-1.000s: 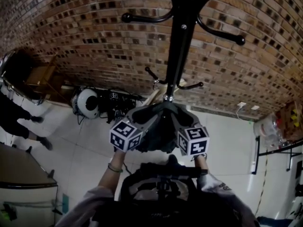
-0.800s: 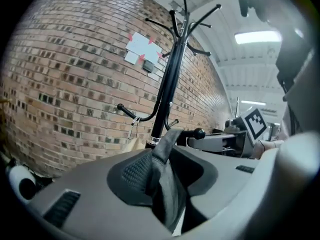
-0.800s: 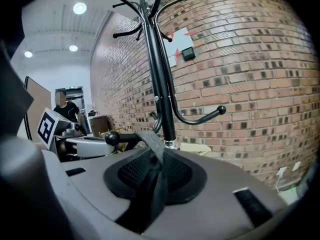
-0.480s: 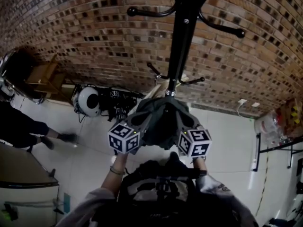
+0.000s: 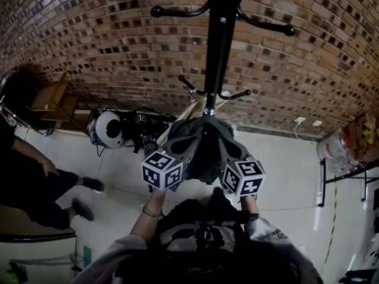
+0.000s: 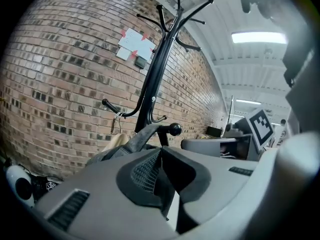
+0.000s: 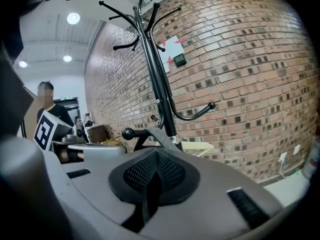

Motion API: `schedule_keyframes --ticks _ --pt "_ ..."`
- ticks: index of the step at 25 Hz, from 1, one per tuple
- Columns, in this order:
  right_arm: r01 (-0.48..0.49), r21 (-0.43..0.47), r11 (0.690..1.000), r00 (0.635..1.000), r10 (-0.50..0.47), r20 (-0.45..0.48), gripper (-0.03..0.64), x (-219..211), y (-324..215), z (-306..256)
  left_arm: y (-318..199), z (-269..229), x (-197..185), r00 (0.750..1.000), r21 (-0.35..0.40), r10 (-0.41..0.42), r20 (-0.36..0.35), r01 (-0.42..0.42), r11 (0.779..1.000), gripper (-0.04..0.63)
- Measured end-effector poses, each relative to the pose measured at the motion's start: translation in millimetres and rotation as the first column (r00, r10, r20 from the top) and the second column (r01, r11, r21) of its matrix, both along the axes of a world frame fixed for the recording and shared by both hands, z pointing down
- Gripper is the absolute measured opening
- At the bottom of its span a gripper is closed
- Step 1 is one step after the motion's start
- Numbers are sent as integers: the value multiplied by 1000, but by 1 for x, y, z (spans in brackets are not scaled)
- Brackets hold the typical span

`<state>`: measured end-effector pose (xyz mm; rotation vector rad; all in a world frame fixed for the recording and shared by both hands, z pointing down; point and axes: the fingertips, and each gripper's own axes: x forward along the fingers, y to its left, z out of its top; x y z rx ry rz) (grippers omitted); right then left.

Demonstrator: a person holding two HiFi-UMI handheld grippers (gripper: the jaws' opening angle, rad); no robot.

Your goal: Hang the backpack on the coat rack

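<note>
The black coat rack stands against a brick wall, with curved hooks high up and short ones lower down. Level with the lower hooks hangs a dark grey backpack, carried between my two grippers. My left gripper is shut on its fabric at the left, my right gripper at the right. In the left gripper view the shut gripper pinches dark fabric, and a grey strap rises toward a ball-tipped hook. The right gripper is also shut on fabric below the same hook.
A beige item hangs on a lower hook. A white helmet and black gear lie at the foot of the wall, with a wooden chair further left. A person is at the left, a metal shelf at the right.
Both grippers have carried the backpack a little closer to the rack's pole. The person at the left has moved further into view.
</note>
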<state>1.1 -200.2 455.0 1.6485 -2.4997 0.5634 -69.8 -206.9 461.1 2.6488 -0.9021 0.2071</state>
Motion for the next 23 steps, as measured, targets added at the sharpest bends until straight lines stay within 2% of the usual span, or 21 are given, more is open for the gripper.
schedule_keyframes --ticks 9,23 --pt "8 4 1000 1000 -8 -12 8 5 2 -1 1 -3 9 1000 3 -4 -17 4 1000 8" --pt "42 -3 999 999 -42 -11 8 11 -7 0 -3 6 16 1000 -27 -28 9 28 999 8"
